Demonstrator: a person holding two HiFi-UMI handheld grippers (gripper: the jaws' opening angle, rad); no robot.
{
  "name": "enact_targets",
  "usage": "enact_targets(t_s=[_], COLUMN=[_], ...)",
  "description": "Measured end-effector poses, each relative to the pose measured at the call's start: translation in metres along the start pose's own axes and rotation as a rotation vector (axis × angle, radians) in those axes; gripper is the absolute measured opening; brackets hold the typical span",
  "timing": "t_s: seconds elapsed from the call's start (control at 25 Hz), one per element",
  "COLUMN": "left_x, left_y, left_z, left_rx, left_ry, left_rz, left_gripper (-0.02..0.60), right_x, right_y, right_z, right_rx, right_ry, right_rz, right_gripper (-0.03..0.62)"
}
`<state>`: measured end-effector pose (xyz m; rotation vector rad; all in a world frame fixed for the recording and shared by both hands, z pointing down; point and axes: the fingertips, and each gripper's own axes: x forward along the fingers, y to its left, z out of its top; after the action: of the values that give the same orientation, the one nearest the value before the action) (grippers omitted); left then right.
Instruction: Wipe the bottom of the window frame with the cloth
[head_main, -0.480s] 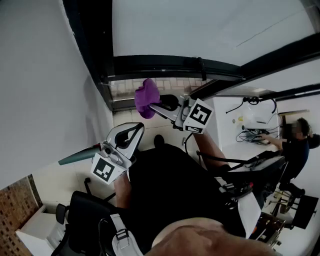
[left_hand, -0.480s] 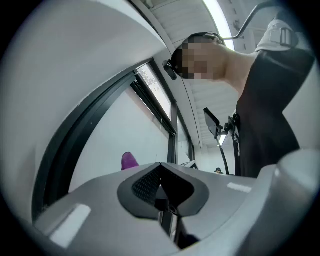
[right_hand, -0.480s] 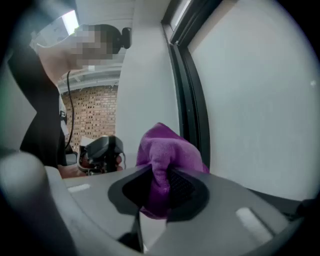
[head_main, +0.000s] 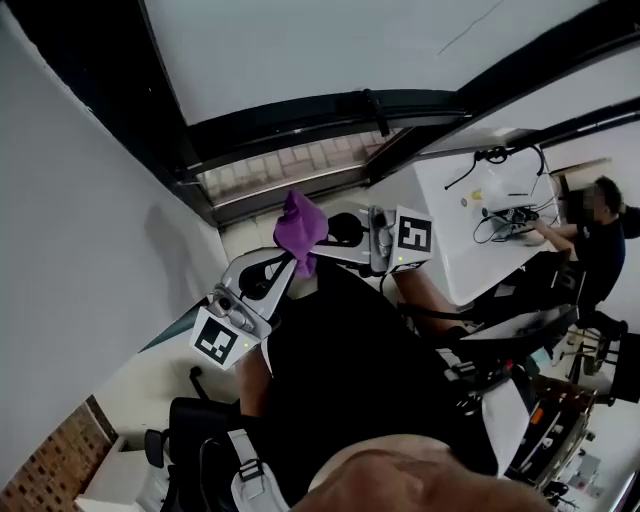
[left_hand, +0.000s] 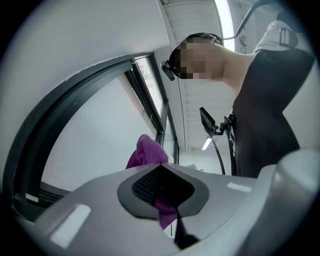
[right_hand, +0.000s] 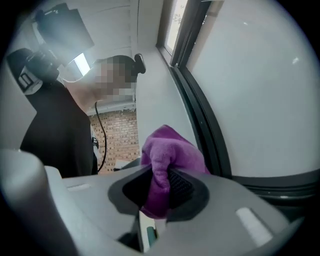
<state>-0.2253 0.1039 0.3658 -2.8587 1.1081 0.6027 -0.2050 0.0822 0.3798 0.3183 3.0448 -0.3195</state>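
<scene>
The purple cloth (head_main: 300, 225) is bunched in my right gripper (head_main: 314, 242), which is shut on it a little below the dark bottom rail of the window frame (head_main: 290, 110). The right gripper view shows the cloth (right_hand: 172, 150) folded between the jaws of the right gripper (right_hand: 165, 170), with the frame (right_hand: 200, 115) running past on the right. My left gripper (head_main: 285, 262) sits just below and left of the cloth's hanging tail, jaws together. In the left gripper view the cloth (left_hand: 148, 152) rises just beyond the left gripper (left_hand: 161, 167) and shows through its slot.
A white wall (head_main: 80, 250) closes the left side. At the right, a white desk (head_main: 470, 240) carries cables, and a person (head_main: 600, 235) sits at it. A black chair (head_main: 190, 425) stands low at the left, beside brickwork (head_main: 60, 470).
The cloth and right gripper have come down away from the frame and closer to the left gripper. The head view has swung, so the frame now sits higher in it.
</scene>
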Motion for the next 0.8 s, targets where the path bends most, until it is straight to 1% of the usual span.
enact_targets(t_s=[0.08,0.12,0.16,0.2,0.24,0.28,0.36,0.4,0.44,0.48,0.56,0.64,0.72,0.8], left_x=[-0.005,-0.009,-0.012,-0.015,-0.019,-0.022,-0.027,-0.029,-0.031,-0.032,-0.036,-0.038,-0.037,-0.034], left_y=[0.002,0.005,0.007,0.009,0.009,0.008,0.008,0.009,0.01,0.01,0.01,0.01,0.009,0.011], left_z=[-0.003,-0.004,-0.004,-0.003,-0.001,0.001,0.005,0.006,0.007,0.01,0.015,0.017,0.018,0.017], left_rx=[0.011,0.023,0.035,0.044,0.049,0.055,0.072,0.083,0.095,0.108,0.129,0.141,0.148,0.147], left_ry=[0.024,0.04,0.052,0.057,0.054,0.05,0.045,0.047,0.051,0.053,0.055,0.066,0.075,0.082], left_rz=[0.033,0.06,0.092,0.127,0.162,0.194,0.251,0.279,0.306,0.33,0.372,0.402,0.417,0.42], left_gripper=[0.002,0.002,0.002,0.002,0.002,0.002,0.002,0.002,0.002,0.002,0.002,0.002,0.002,0.002], right_x=[0.008,0.012,0.015,0.017,0.02,0.023,0.036,0.046,0.059,0.075,0.115,0.15,0.166,0.164], right_y=[-0.004,-0.012,-0.024,-0.042,-0.065,-0.093,-0.153,-0.181,-0.205,-0.226,-0.258,-0.276,-0.281,-0.28], right_z=[0.0,0.0,-0.001,-0.002,-0.003,-0.005,-0.011,-0.017,-0.025,-0.036,-0.067,-0.096,-0.109,-0.111], right_rx=[-0.012,-0.031,-0.045,-0.051,-0.059,-0.084,-0.189,-0.25,-0.303,-0.346,-0.429,-0.502,-0.548,-0.564], right_ry=[-0.019,-0.025,-0.022,-0.007,0.024,0.072,0.205,0.28,0.356,0.435,0.601,0.733,0.788,0.799], right_rz=[0.046,0.052,0.036,-0.004,-0.071,-0.159,-0.349,-0.422,-0.469,-0.491,-0.492,-0.471,-0.457,-0.433], right_gripper=[0.069,0.069,0.069,0.069,0.069,0.069,0.069,0.069,0.069,0.069,0.069,0.069,0.069,0.067])
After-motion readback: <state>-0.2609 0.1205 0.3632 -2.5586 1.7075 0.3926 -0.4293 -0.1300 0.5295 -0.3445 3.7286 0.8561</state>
